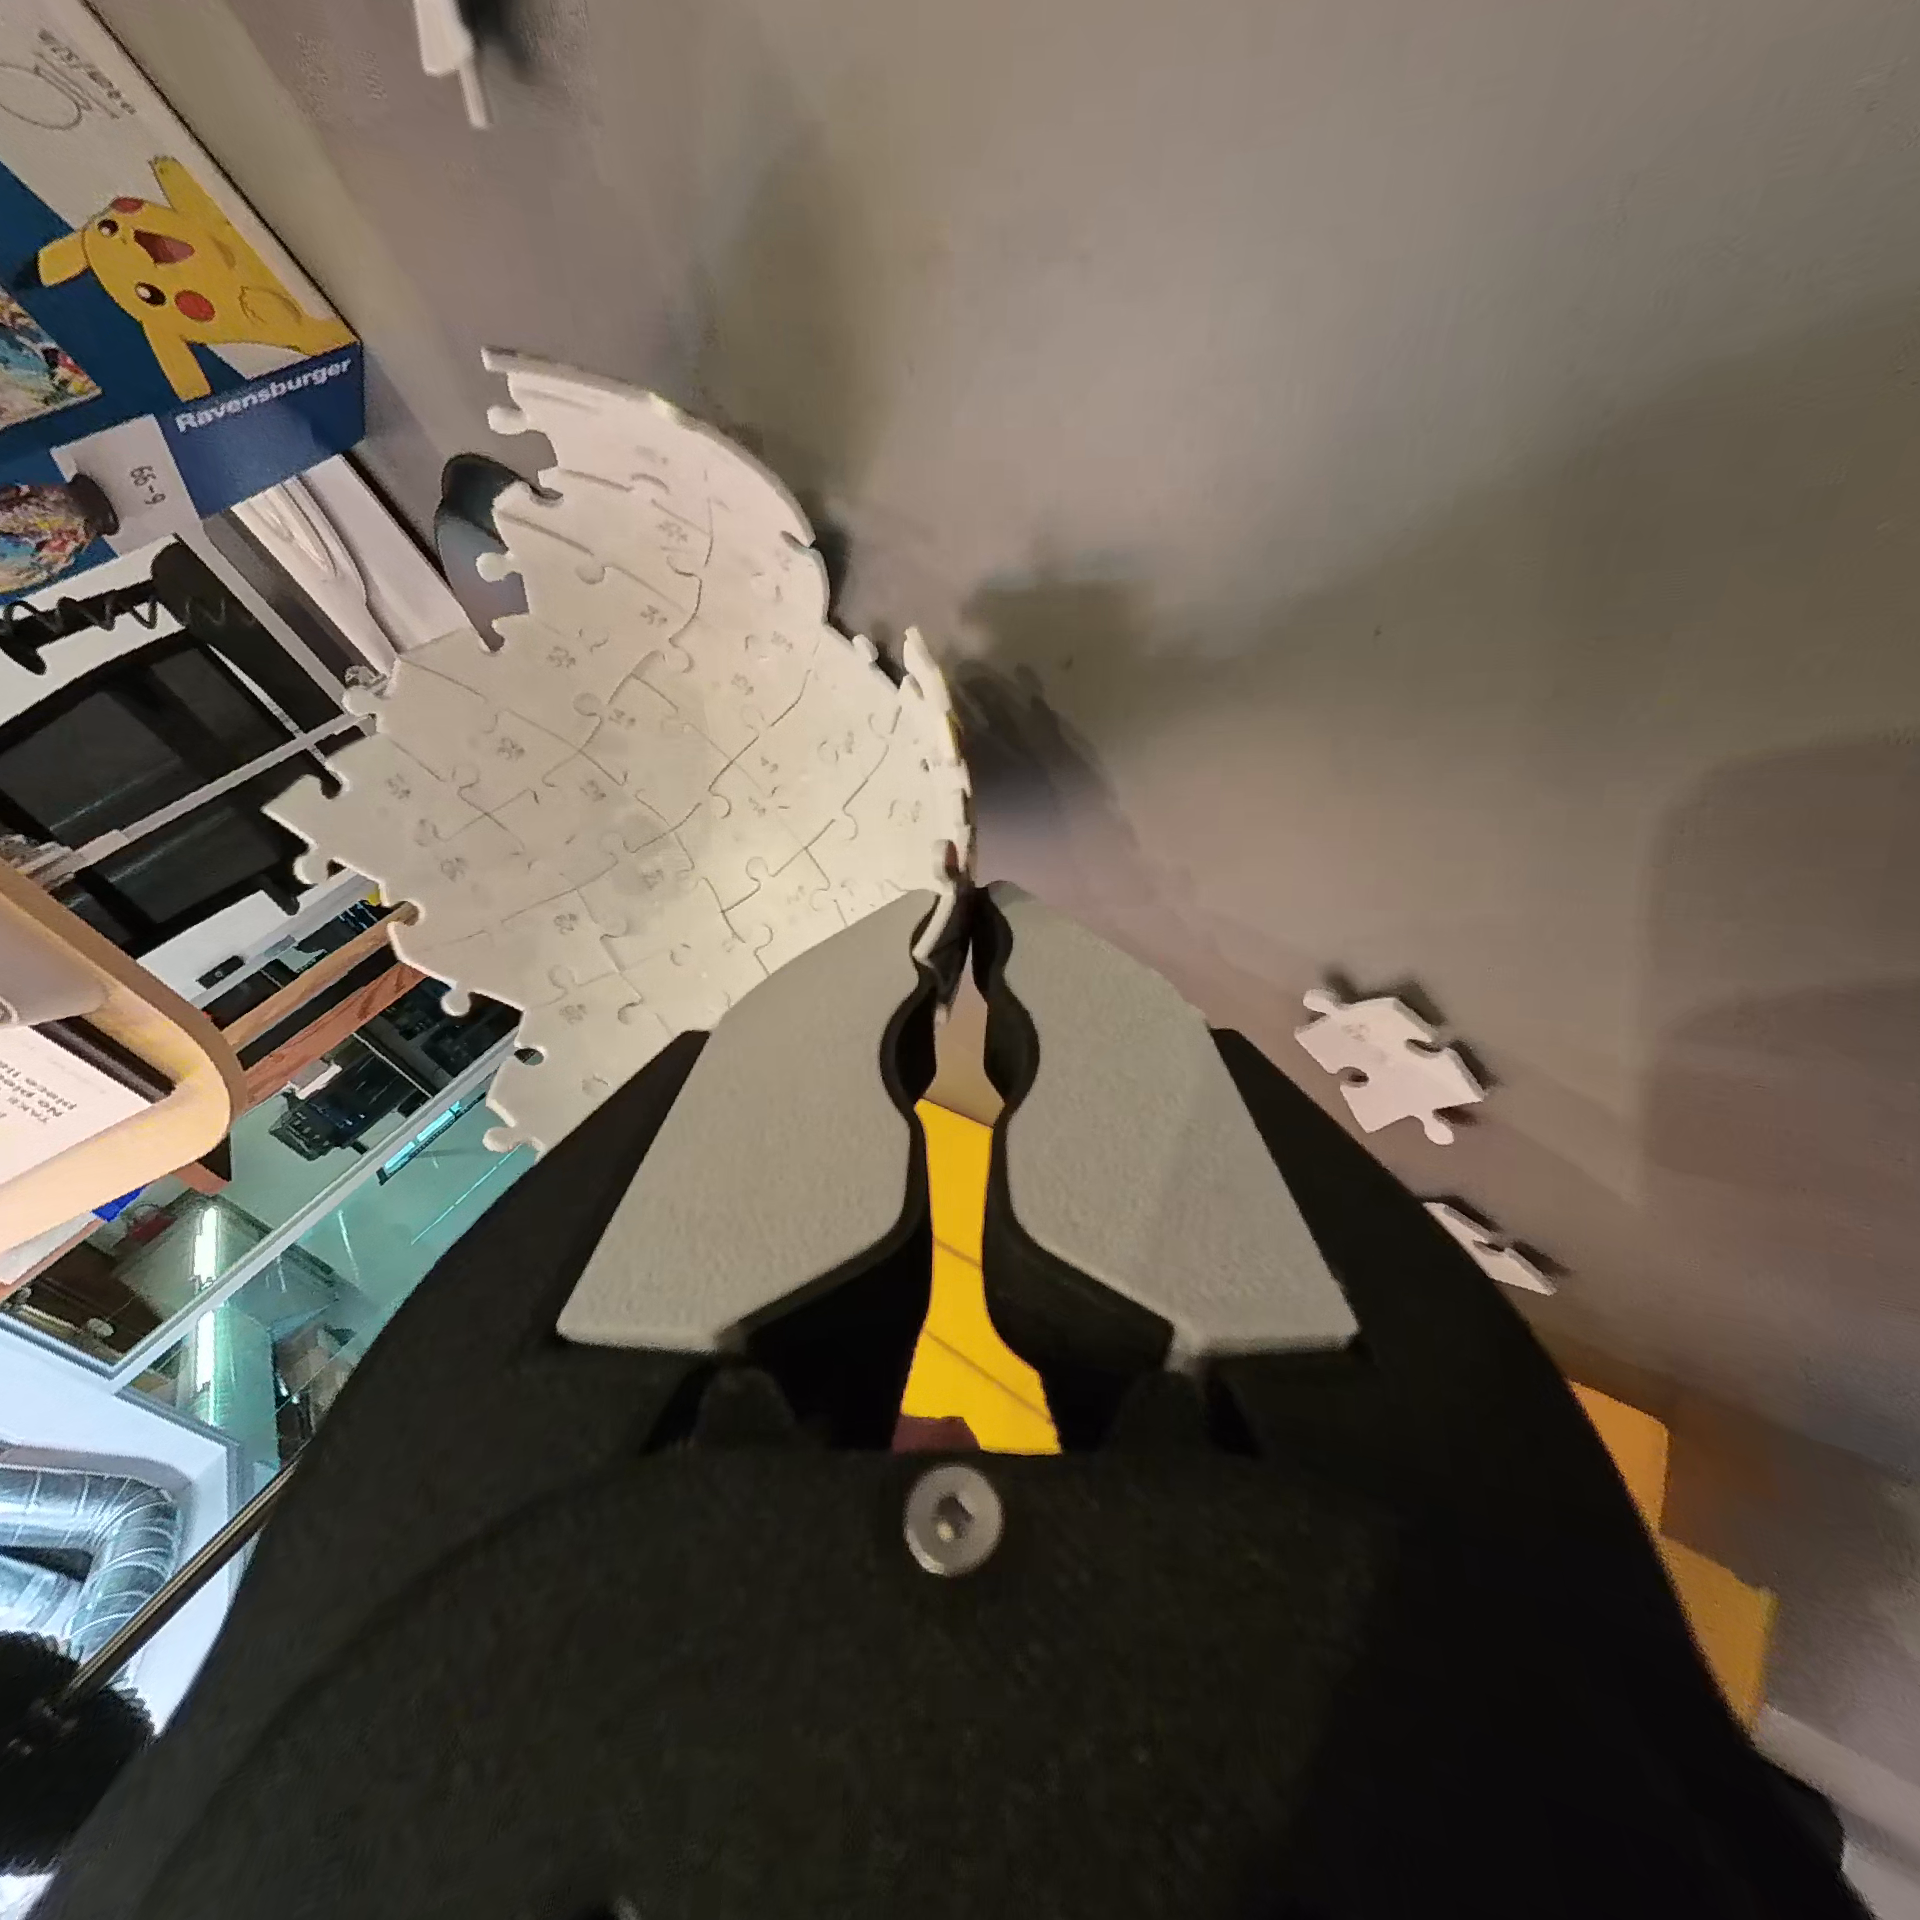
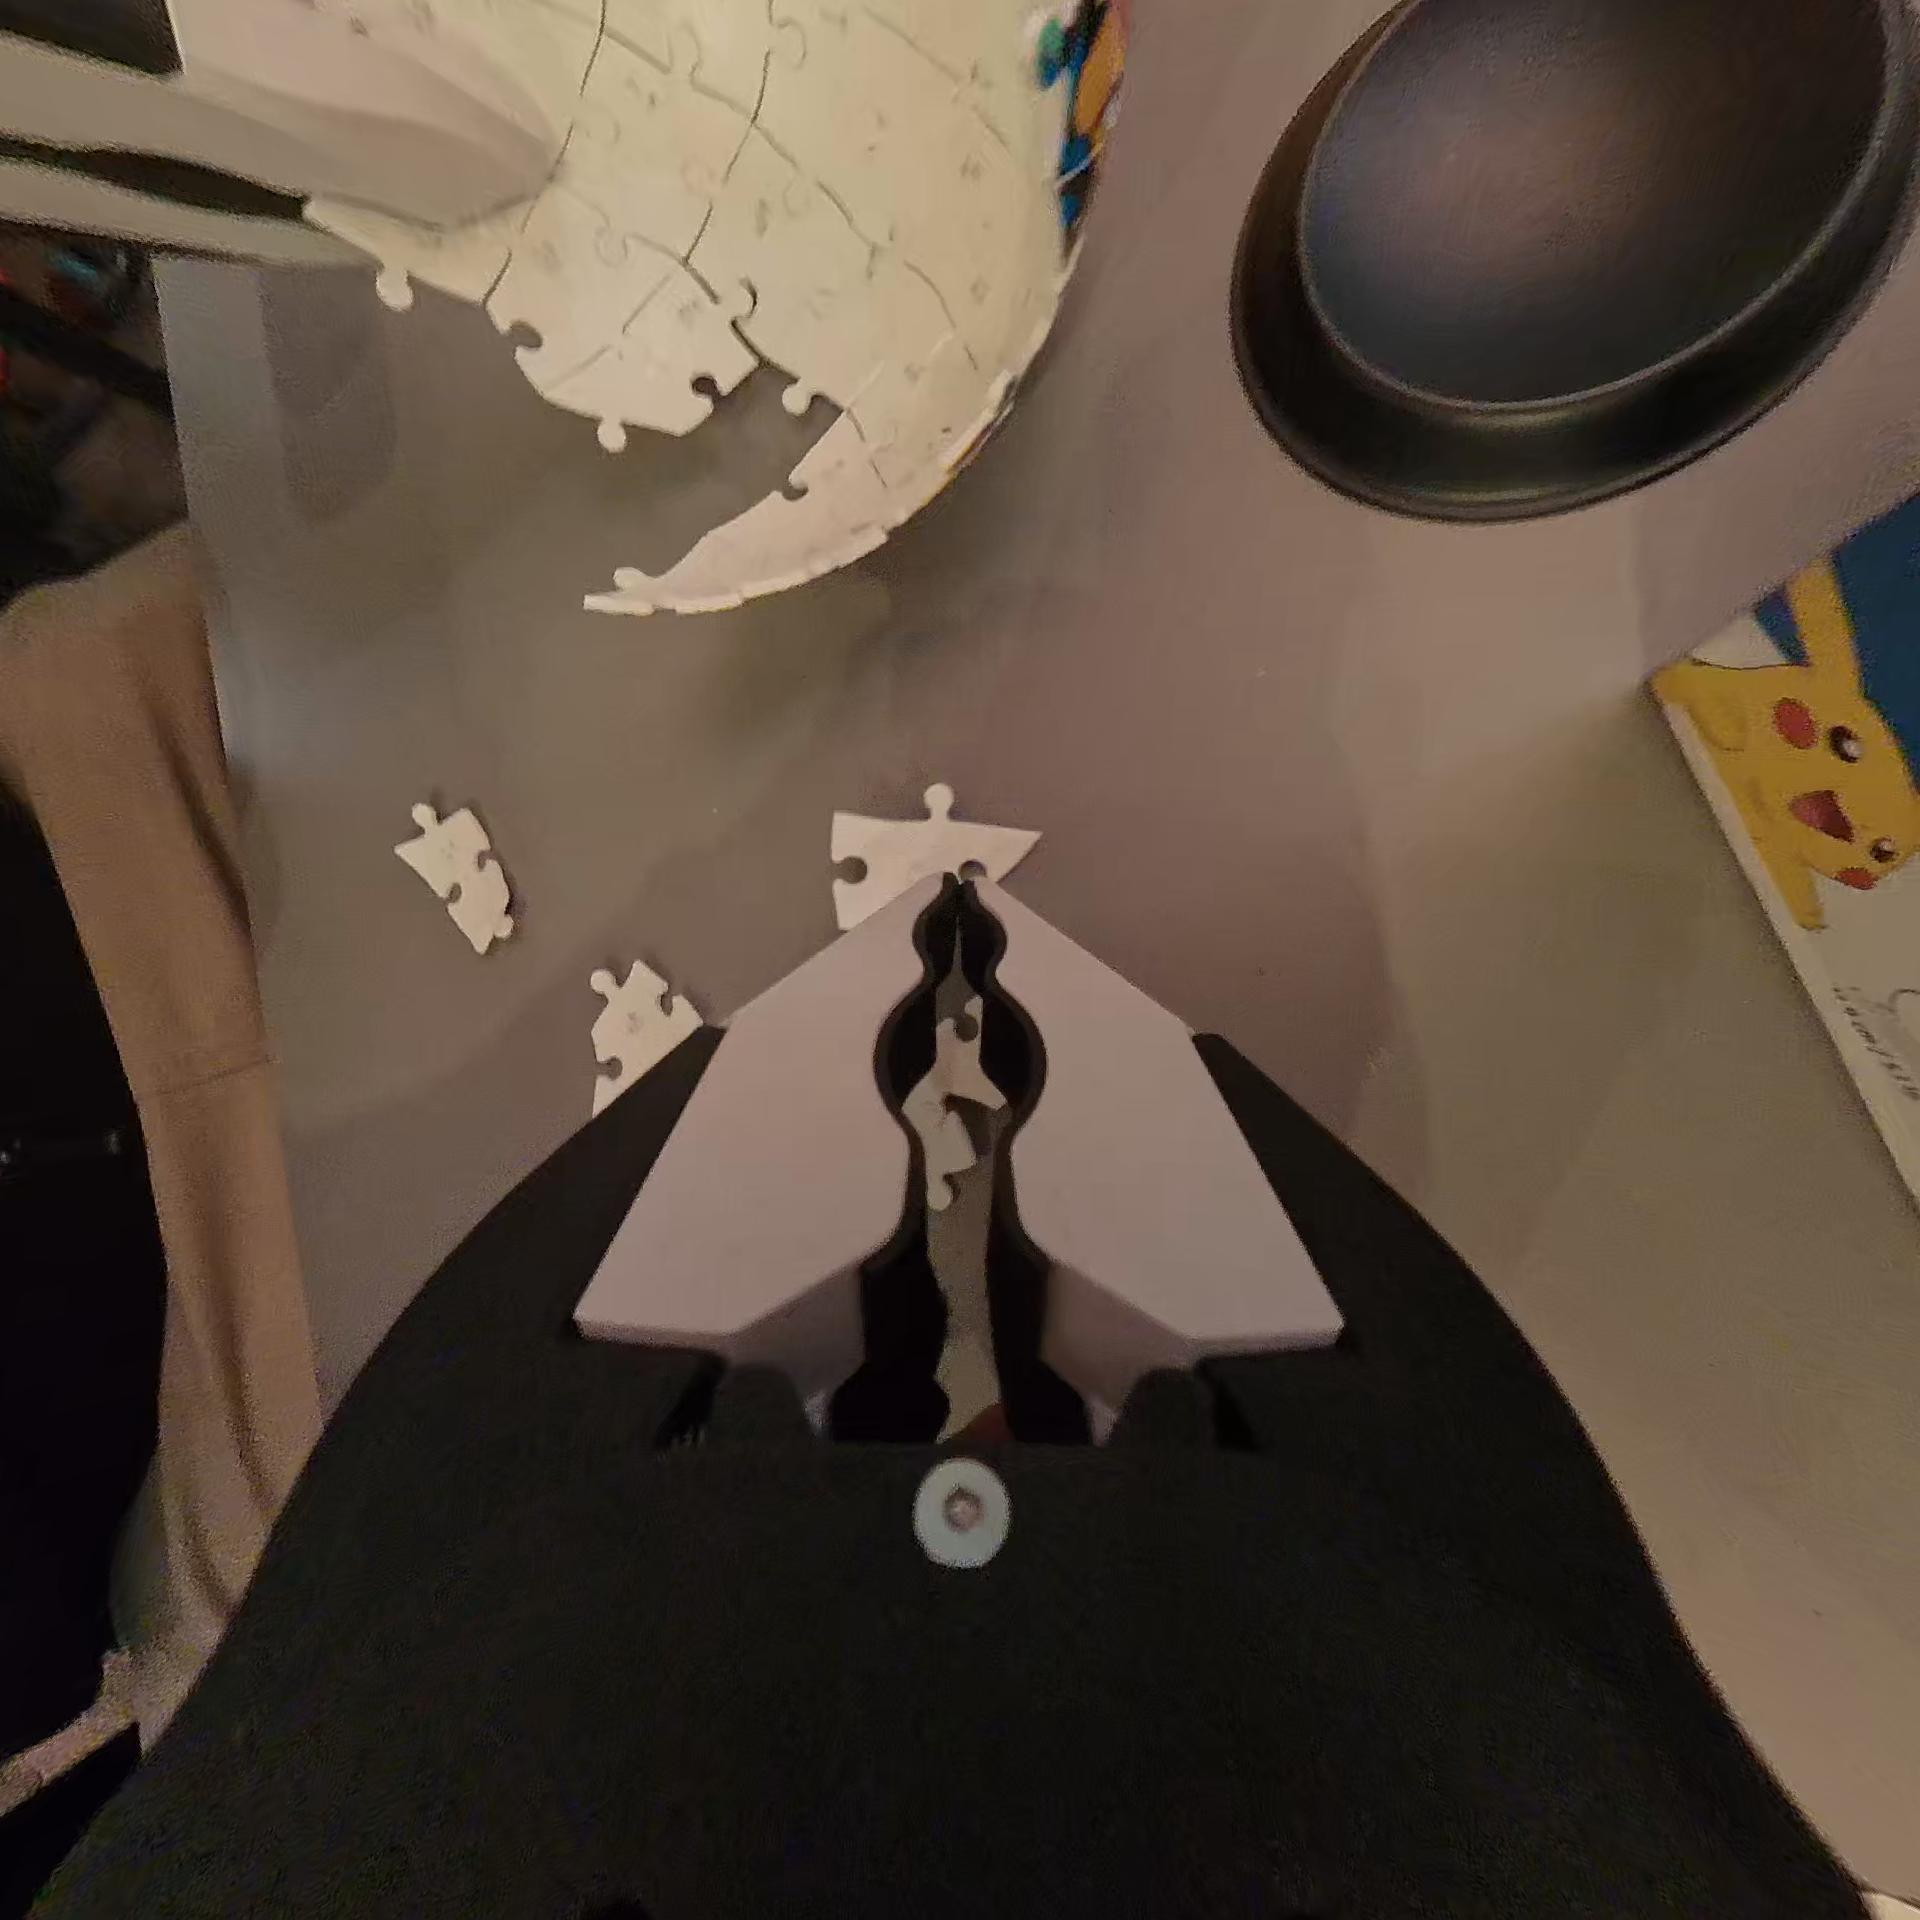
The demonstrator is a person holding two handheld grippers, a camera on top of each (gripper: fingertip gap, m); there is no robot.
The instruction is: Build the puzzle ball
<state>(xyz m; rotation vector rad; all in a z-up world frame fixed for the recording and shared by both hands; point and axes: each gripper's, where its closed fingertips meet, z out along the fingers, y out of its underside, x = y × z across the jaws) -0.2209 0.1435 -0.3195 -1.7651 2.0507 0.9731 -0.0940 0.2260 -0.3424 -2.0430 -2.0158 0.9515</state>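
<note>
The part-built puzzle ball (image 1: 644, 748) is a white curved shell with its inside facing the left wrist camera. My left gripper (image 1: 961, 920) is shut on the shell's lower right rim and holds it above the grey table (image 1: 1351, 520). In the right wrist view the ball (image 2: 779, 239) hangs at the top with a coloured outside edge, and the left gripper's fingers (image 2: 312, 156) reach in from the left. My right gripper (image 2: 958, 885) is shut, its tips over a white loose piece (image 2: 894, 862) lying flat on the table. I cannot tell whether they touch it.
Loose white pieces lie on the table (image 2: 462, 878) (image 2: 634, 1023) (image 2: 951, 1101) (image 1: 1392, 1060) (image 1: 1496, 1257). A black round bowl (image 2: 1558, 260) stands at the far right. The puzzle box (image 2: 1818, 790) (image 1: 187, 312) lies at the table's edge. A beige sleeve (image 2: 104, 831) is at the left. About 15 cm separates my left fingertips from my right. The black round bowl (image 2: 1558, 260) is about 12 cm from my right fingertips and 15 cm from my left.
</note>
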